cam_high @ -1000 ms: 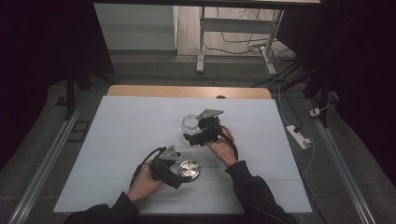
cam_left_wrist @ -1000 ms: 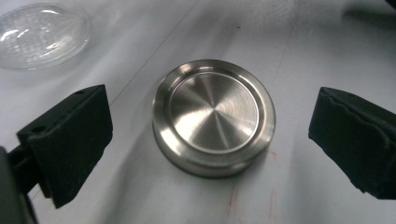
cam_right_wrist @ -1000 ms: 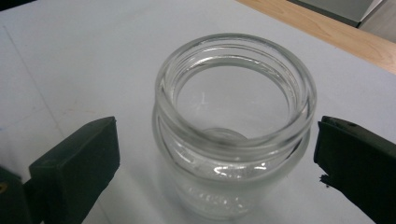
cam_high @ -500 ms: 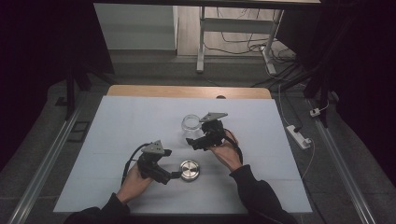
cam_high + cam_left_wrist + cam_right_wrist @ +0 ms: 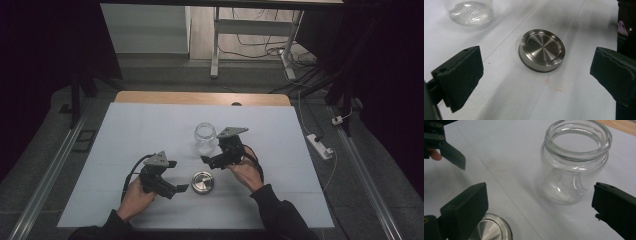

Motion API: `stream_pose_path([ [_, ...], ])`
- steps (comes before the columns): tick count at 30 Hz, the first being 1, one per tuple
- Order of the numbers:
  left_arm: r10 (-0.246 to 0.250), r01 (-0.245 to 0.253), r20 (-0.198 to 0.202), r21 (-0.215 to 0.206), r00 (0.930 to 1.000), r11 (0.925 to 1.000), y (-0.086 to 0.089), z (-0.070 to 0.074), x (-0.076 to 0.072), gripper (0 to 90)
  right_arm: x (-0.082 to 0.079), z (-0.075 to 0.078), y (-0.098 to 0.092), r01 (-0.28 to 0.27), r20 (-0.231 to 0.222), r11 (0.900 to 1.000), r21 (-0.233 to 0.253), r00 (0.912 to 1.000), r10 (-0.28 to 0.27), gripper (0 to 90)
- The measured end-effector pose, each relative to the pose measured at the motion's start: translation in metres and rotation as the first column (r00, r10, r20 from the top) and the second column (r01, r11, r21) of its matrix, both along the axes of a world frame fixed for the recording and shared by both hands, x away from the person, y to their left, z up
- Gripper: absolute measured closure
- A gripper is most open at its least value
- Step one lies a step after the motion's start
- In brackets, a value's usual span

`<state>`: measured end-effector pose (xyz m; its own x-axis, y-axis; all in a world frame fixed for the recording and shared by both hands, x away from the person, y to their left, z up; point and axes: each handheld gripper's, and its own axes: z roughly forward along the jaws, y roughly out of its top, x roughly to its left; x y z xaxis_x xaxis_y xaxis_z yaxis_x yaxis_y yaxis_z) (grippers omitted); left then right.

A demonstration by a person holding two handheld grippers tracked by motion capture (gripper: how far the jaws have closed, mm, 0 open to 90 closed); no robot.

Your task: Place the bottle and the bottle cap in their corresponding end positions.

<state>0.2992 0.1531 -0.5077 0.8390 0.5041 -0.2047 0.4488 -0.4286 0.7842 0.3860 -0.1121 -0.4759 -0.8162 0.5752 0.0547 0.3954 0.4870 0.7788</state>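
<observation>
Two things made up the work, a steel lid (image 5: 202, 182) and a glass jar (image 5: 205, 138), and neither was held at this moment, so as far as could be judged the job of closing or opening the jar was either barely begun or just finished; the lid lay flat on the white table (image 5: 120, 130), off the jar, whose mouth stood open. Nearest the person, the left gripper (image 5: 181, 188) sat low on the table just left of the lid, its jaws spread wide and pointed toward it, empty; in the left gripper view the lid (image 5: 541, 50) lay between and beyond the two black pads, untouched. A little farther out, the right gripper (image 5: 206, 161) hovered between lid and jar, tilted down and leftward from the hand, jaws also wide apart and holding nothing. In the right gripper view the jar (image 5: 574, 162) stood upright ahead of the jaws, apart from both. The jar stood farthest, near the table's middle.
</observation>
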Motion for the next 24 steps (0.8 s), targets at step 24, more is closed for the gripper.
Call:
stream_pose_path([
  [24, 0.047, -0.048, -0.004, -0.014, 0.9989, 0.9988, 0.033, 0.003, -0.023, 0.0, -0.029, 0.0, -0.023, -0.015, 0.006, 1.0, -0.003, 0.9999, 0.015, 0.4],
])
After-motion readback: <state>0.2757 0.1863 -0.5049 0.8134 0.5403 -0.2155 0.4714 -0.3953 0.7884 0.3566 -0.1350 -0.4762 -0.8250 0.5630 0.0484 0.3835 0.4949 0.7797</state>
